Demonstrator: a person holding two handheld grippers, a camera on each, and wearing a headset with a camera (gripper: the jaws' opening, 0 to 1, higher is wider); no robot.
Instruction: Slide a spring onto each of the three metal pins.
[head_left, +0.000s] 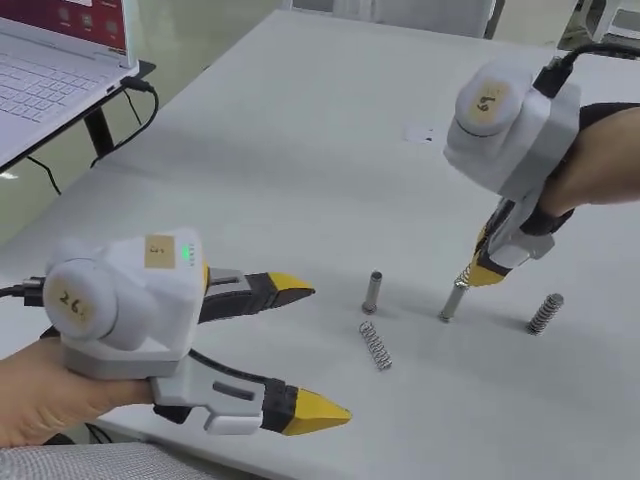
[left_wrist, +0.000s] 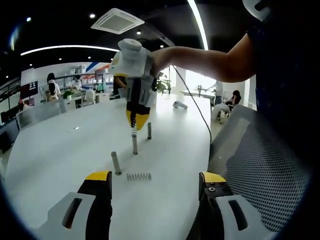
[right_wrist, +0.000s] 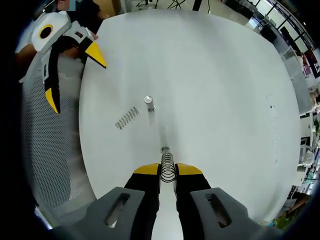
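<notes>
Three metal pins stand on the white table (head_left: 300, 150). The left pin (head_left: 374, 292) (left_wrist: 116, 163) (right_wrist: 149, 102) is bare. A loose spring (head_left: 375, 345) (left_wrist: 138, 176) (right_wrist: 126, 118) lies beside it. My right gripper (head_left: 485, 272) (right_wrist: 168, 172) is shut on a second spring (right_wrist: 168, 166) (left_wrist: 133, 131), held over the top of the middle pin (head_left: 452, 302) (left_wrist: 134, 146). The right pin (head_left: 545, 313) (left_wrist: 149, 130) wears a spring. My left gripper (head_left: 315, 350) (left_wrist: 156, 177) hovers open near the front edge, left of the pins, with nothing between its jaws.
A laptop (head_left: 50, 60) on a stand sits at the far left with a black cable (head_left: 140, 110) hanging from it. A small pale item (head_left: 420, 133) lies farther back on the table. A grey mesh chair (left_wrist: 260, 160) stands by the table's near edge.
</notes>
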